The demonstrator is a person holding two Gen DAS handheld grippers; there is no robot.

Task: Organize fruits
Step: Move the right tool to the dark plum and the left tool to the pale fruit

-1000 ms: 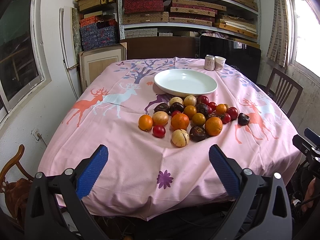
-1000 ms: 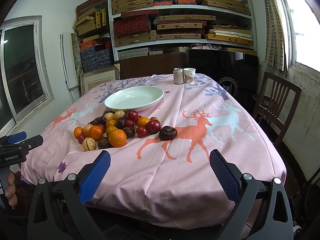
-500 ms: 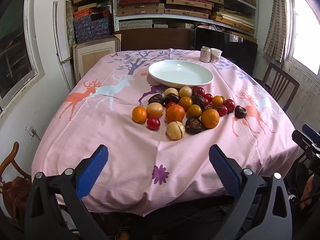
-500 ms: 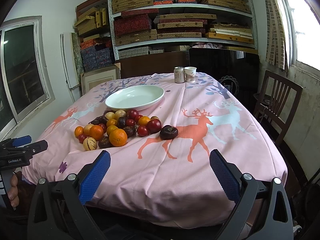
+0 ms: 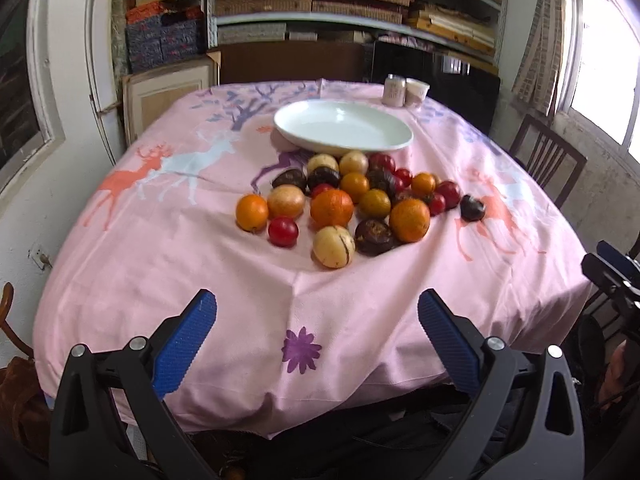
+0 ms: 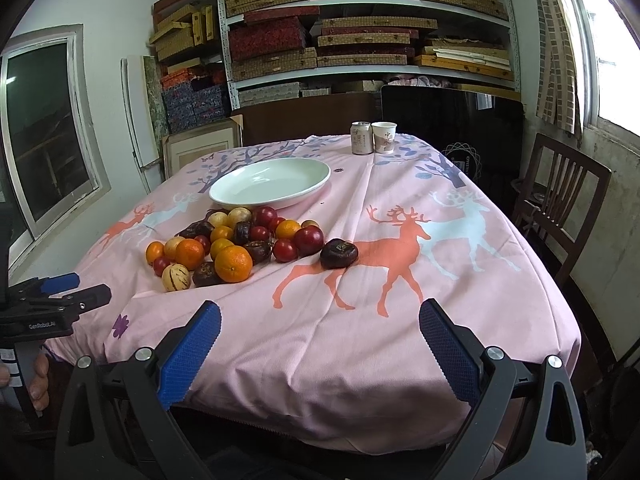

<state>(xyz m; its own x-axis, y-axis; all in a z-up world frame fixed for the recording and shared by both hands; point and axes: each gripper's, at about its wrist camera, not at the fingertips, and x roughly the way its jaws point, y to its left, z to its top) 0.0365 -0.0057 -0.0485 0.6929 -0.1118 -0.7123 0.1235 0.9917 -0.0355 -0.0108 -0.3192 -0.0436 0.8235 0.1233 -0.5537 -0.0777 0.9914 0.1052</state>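
Note:
A pile of fruit point(image 5: 344, 200) point(image 6: 236, 240) lies on the pink deer-print tablecloth point(image 5: 160, 248): oranges, red tomatoes, pale striped melons and dark purple fruits. One dark fruit point(image 6: 338, 253) sits apart to the right of the pile. Behind the pile stands an empty white plate point(image 5: 343, 127) point(image 6: 270, 182). My left gripper point(image 5: 316, 320) is open over the table's near edge, short of the fruit. My right gripper point(image 6: 319, 326) is open too, near the front edge, right of the pile. Neither holds anything.
A can point(image 6: 361, 138) and a paper cup point(image 6: 384, 137) stand at the table's far edge. A wooden chair point(image 6: 560, 200) is at the right side. Shelves of boxes point(image 6: 360, 32) fill the back wall. A hand point(image 6: 38, 376) grips the left gripper's handle.
The left gripper has moved forward and lower toward the fruit pile, which now looks larger. The right gripper has crept slightly closer to the table. Both stay open.

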